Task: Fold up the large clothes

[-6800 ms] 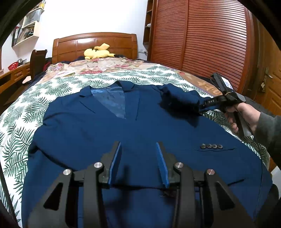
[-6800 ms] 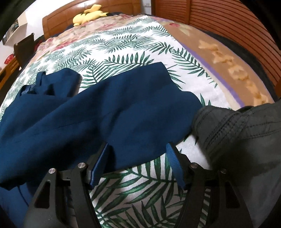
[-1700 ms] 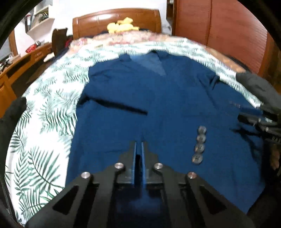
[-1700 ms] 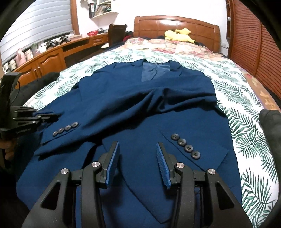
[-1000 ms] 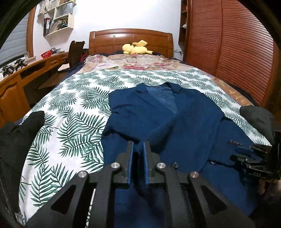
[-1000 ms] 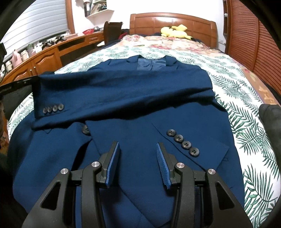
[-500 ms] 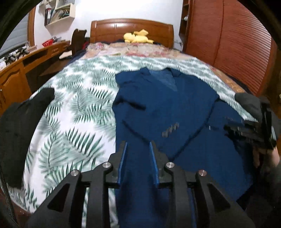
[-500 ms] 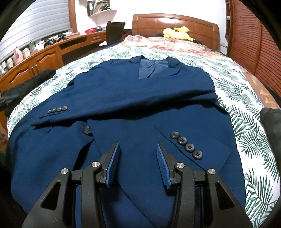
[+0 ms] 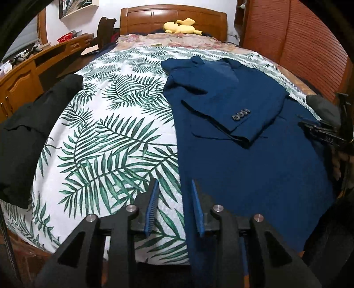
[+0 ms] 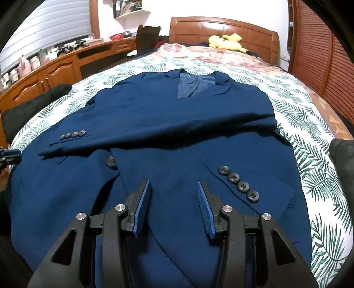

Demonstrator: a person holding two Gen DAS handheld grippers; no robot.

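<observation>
A navy suit jacket lies face up on the leaf-print bedspread, collar toward the headboard. One sleeve is folded across the chest, its buttoned cuff resting on the front. The other cuff lies near my right gripper, which hovers open over the jacket's lower front with nothing between its fingers. My left gripper is at the jacket's left edge, jaws opening. That edge and the bedspread show in the gap, and the pads press on nothing. In the left wrist view, the right gripper shows at the far right.
A black garment lies at the bed's left edge, a dark grey one at the right. A yellow plush toy rests by the wooden headboard. A wooden desk runs along the left, slatted wardrobe doors along the right.
The left gripper let go of the sleeve, which now lies across the chest. It moved down to the jacket's left edge and its jaws spread. The right gripper stayed put.
</observation>
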